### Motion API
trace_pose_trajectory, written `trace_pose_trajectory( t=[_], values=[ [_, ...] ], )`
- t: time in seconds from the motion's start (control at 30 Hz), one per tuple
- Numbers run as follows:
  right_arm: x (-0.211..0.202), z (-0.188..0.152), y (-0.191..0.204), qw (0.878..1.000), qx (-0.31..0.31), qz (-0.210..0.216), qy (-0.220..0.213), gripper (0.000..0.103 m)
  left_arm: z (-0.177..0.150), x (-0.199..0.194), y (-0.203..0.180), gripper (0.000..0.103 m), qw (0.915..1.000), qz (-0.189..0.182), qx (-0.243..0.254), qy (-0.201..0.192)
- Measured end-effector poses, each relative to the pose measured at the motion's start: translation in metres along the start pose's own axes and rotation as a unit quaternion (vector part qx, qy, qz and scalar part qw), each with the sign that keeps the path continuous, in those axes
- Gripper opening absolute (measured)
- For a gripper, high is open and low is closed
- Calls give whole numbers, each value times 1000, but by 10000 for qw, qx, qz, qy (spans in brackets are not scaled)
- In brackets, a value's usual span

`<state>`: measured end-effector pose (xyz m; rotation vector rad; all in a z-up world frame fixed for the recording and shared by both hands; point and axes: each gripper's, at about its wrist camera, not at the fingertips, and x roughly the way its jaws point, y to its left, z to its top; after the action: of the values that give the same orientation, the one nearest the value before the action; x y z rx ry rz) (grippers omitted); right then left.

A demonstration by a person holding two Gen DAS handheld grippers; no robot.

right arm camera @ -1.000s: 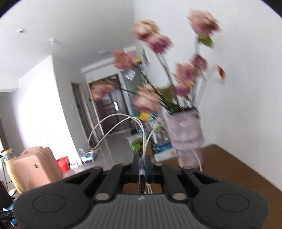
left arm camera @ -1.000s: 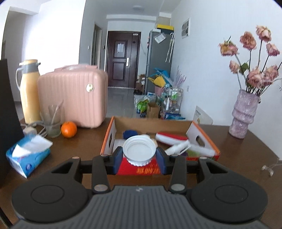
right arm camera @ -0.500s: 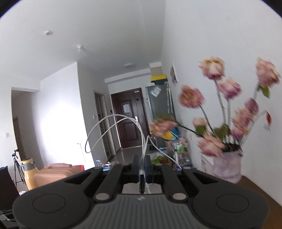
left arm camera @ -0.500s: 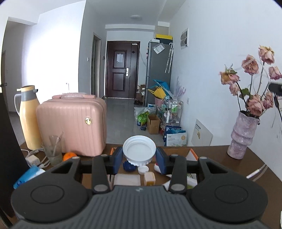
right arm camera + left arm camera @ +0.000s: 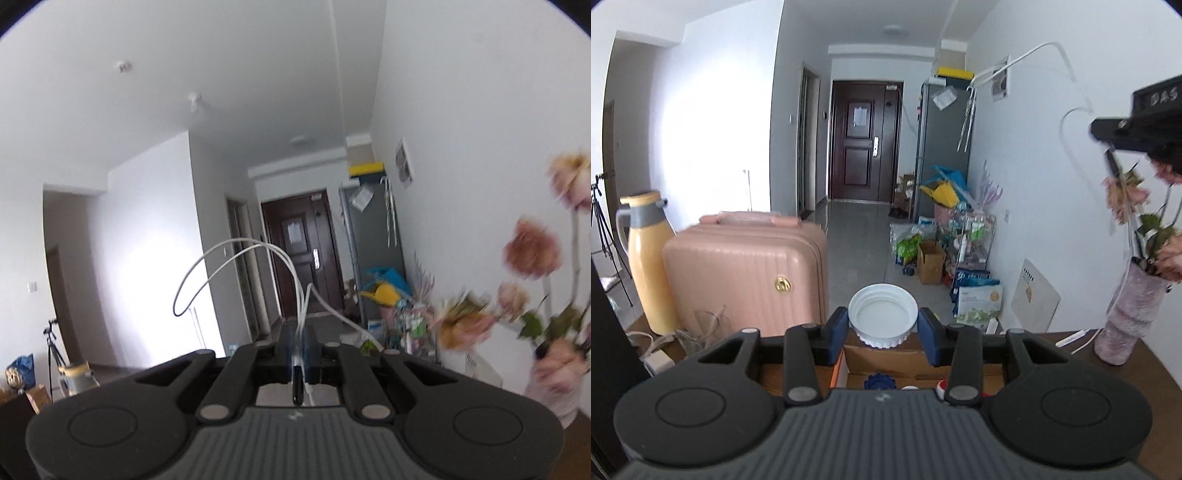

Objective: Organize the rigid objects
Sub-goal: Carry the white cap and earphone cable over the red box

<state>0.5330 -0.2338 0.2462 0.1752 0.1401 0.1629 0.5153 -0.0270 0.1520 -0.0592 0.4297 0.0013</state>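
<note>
Left wrist: risen since a second ago, cardboard box [image 5: 886,356] sunk low; left gripper [image 5: 882,328] clamping white ribbed cap [image 5: 883,318], open side up, above box. Right wrist: lifted above blurred flowers [image 5: 532,251]; right gripper [image 5: 297,365] pinched on looping white cable [image 5: 236,254]

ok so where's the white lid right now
In the left wrist view the white lid sits clamped between the left gripper's blue pads, held above the cardboard box, right of the pink suitcase.
</note>
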Motion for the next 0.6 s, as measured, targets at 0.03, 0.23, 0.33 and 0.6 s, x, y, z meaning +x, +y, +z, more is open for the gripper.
trace_pose_trajectory(
  t=[0.03, 0.23, 0.33, 0.6],
  values=[
    [11, -11, -1, 9999, 10, -4, 125, 5, -4, 11, 1, 42, 10000, -2, -8, 88],
    [61, -74, -13, 9948, -115, -99, 1005, 5, -29, 60, 6, 42, 9986, -49, -2, 533],
    [72, -94, -11, 9894, -192, -188, 1426, 5, -35, 71, 7, 42, 9981, -111, -10, 611],
    [85, -128, 3, 9706, -131, -367, 2374, 5, -48, 83, 8, 42, 9966, -195, 26, 804]
  ],
)
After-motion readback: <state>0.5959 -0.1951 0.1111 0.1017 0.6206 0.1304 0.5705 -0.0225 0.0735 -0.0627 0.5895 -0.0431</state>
